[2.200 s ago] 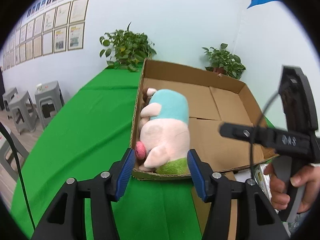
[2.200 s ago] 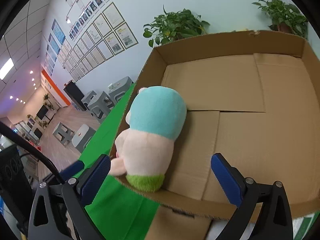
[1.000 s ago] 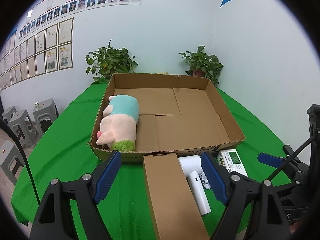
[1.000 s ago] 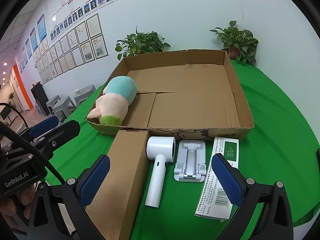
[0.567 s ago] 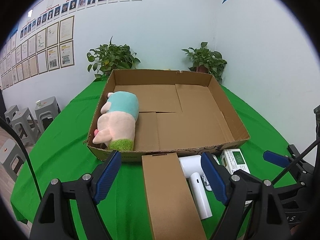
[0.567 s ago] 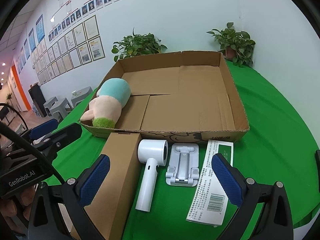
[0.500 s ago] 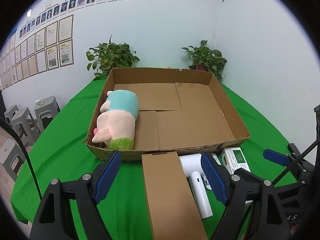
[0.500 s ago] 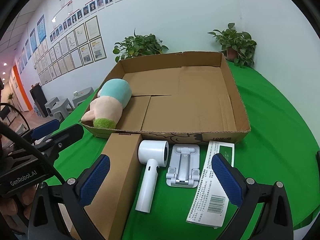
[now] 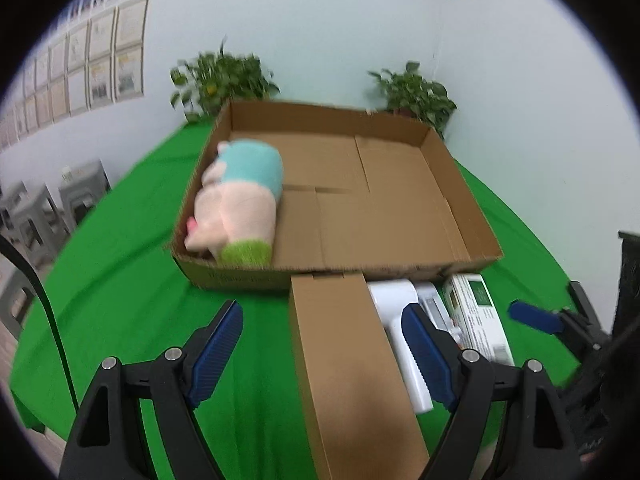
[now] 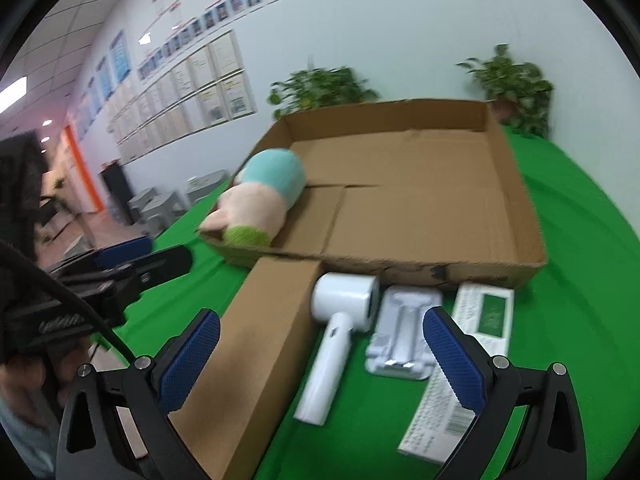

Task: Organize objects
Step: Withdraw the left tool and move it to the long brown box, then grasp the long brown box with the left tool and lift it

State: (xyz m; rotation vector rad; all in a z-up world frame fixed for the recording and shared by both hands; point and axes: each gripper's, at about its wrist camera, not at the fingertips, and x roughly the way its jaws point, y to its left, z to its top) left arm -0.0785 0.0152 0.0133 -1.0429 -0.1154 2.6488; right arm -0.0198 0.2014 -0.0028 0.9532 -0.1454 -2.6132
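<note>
Now both tools, left tool [image 9: 322, 350] and right tool [image 10: 320, 354], hang spread and empty over the green worktop [image 9: 120, 280]; plush toy [image 9: 240, 208] lies in the tray box's [image 9: 472, 216] near-left corner, hair dryer [image 10: 340, 328] just outside.

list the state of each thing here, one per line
left tool: open, holding nothing
right tool: open, holding nothing
cardboard tray: open-topped, holds only the toy
plush toy: lying on its side in the tray's left end
long brown box: closed, flat on the cloth
white hair dryer: lying on the cloth
white stand: lying flat
green-label carton: lying flat
</note>
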